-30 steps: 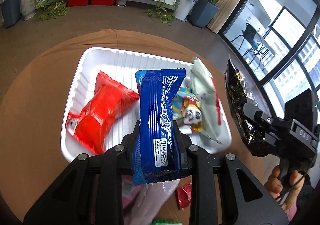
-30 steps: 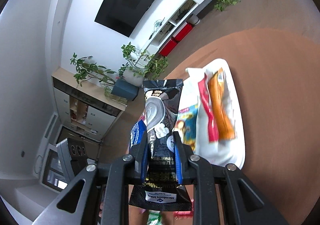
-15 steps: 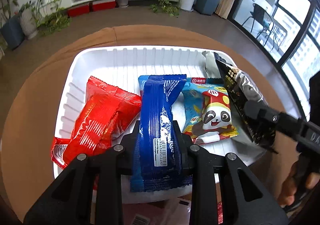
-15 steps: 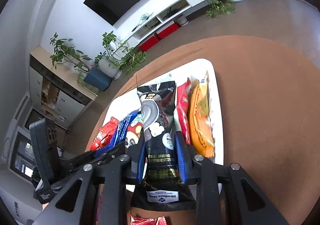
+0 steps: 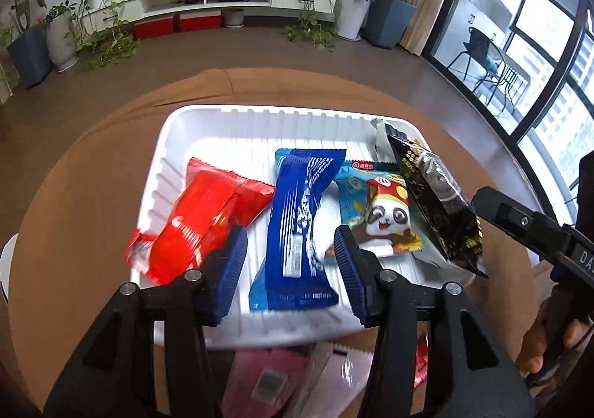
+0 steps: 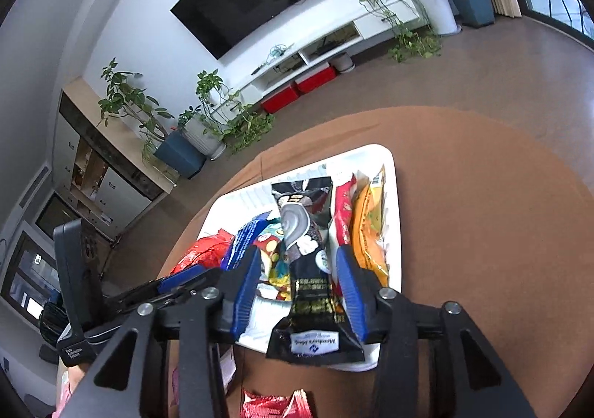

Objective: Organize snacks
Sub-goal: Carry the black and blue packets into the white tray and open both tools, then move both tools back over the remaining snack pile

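**Both packets sit between parted fingers at the tray**

Left wrist view: the left hand-held gripper point(image 5: 289, 256) is wide open, its blue pads standing clear on either side of the blue packet point(image 5: 297, 232), which lies flat in the white tray point(image 5: 174, 143) with nothing gripping it. The left pad is close to the red packet point(image 5: 200, 221), possibly touching it; I cannot tell. The risk here, as I judge it, is that pulling back low would drag the red packet or nudge the blue one out of line against the panda packet point(image 5: 378, 213) on its right. More wrappers lie on the brown bench point(image 5: 74, 195) at the near edge, not yet sorted.

Right wrist view: the right hand-held gripper point(image 6: 297, 278) also has its fingers spread, with gaps showing on both sides of the black packet point(image 6: 308, 250). That packet leans tilted over the near right part of the tray, its near end overhanging the rim. It looks poorly settled: it could slide off onto the bench, or tip onto the panda packet rather than lie beside the red and white packet point(image 6: 343, 210) and orange packet point(image 6: 367, 228) on its right.
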`<state>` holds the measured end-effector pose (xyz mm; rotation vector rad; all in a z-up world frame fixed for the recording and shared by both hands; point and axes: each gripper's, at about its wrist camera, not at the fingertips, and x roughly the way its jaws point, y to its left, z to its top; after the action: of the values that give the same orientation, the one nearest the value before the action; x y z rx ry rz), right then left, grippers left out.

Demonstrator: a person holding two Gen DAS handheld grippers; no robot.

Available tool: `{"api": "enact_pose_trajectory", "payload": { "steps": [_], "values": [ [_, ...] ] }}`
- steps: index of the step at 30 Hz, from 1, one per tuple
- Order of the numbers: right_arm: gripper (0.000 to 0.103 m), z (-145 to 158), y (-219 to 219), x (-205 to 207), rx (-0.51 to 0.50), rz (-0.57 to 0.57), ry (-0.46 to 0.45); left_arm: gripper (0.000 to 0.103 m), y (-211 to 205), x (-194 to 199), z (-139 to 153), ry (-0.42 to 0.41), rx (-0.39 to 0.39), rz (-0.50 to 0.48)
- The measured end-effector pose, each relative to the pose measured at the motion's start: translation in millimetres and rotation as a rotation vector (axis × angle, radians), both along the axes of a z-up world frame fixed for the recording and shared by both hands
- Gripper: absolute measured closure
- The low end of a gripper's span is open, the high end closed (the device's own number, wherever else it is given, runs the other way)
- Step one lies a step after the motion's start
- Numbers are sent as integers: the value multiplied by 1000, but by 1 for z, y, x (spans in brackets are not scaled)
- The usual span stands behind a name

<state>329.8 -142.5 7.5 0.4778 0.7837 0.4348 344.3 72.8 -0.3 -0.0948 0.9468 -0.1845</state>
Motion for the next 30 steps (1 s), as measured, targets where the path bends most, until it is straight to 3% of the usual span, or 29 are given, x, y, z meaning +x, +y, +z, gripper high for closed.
{"api": "enact_pose_trajectory", "payload": {
  "steps": [7, 14, 21, 30],
  "values": [
    [55, 18, -5, -26, 11, -2, -46, 54, 12, -57, 26, -41, -10, 13],
    [50, 28, -8, -79, 31, 2, -81, 51, 31, -126, 39, -45, -45, 35],
    [44, 19, -2, -132, 6, 40, -86, 51, 44, -187, 33, -34, -60, 49],
    [44, -4, 40, -174, -80, 206, -68, 48, 43, -248, 23, -15, -42, 41]
  ]
}}
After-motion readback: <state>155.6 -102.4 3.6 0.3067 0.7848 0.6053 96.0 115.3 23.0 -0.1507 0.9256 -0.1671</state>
